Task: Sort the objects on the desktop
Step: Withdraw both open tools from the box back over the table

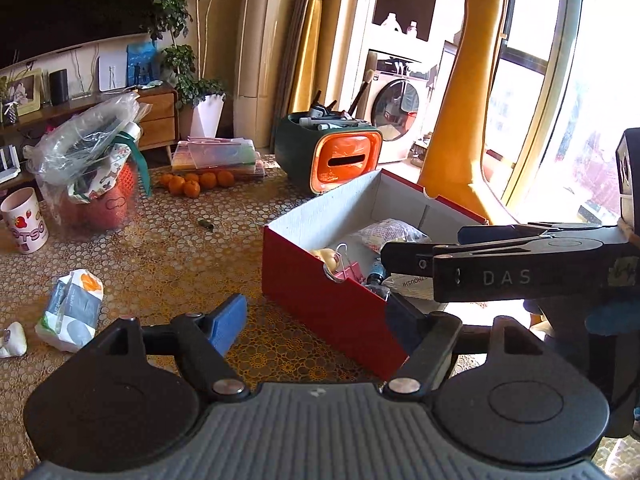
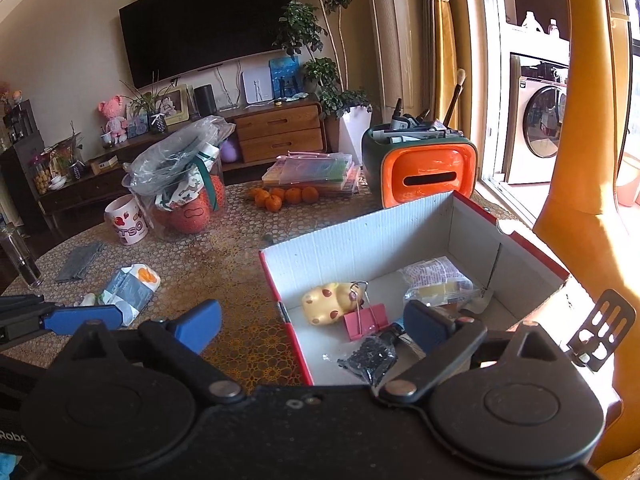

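Open-topped red box [image 2: 288,320], bare tabletop [image 2: 224,256] leftward, clutter along far edge.

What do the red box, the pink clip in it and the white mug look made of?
Red box: corrugated cardboard, seemingly; white ribbed inner walls, red outer skin, flat folded corners.
Pink clip: painted sheet metal, probably, with bare wire handles that glint.
Mug: likely glazed ceramic; thick rim, printed strawberries, though plastic cannot be excluded.
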`<act>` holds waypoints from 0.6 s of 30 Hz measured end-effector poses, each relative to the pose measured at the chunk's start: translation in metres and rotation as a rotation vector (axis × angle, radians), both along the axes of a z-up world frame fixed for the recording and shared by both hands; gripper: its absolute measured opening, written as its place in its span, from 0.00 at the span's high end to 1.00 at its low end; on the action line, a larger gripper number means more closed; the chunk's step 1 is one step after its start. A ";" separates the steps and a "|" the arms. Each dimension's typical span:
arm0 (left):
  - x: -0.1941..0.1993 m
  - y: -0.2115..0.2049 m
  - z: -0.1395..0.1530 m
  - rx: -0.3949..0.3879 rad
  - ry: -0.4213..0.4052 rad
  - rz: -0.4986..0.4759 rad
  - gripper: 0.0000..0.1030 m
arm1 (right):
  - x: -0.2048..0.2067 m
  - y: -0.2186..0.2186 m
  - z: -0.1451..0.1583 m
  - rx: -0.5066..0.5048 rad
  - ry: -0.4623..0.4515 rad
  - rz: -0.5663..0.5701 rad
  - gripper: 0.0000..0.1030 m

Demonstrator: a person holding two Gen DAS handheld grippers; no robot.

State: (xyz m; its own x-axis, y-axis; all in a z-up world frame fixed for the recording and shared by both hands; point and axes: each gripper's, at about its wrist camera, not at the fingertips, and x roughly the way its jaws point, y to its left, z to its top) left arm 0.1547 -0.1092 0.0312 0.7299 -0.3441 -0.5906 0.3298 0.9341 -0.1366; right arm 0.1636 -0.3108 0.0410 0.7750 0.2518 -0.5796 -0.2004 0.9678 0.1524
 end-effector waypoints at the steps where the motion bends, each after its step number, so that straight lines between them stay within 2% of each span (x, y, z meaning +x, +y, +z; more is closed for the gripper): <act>1: -0.002 0.006 0.000 -0.007 -0.003 0.008 0.26 | -0.001 0.005 0.001 0.006 -0.004 0.008 0.03; 8: -0.007 0.055 0.001 -0.036 -0.027 0.087 0.20 | 0.000 0.047 0.006 0.001 -0.026 0.053 0.02; 18: -0.006 0.126 -0.014 -0.023 -0.053 0.199 0.13 | 0.011 0.115 0.001 -0.027 -0.045 0.129 0.01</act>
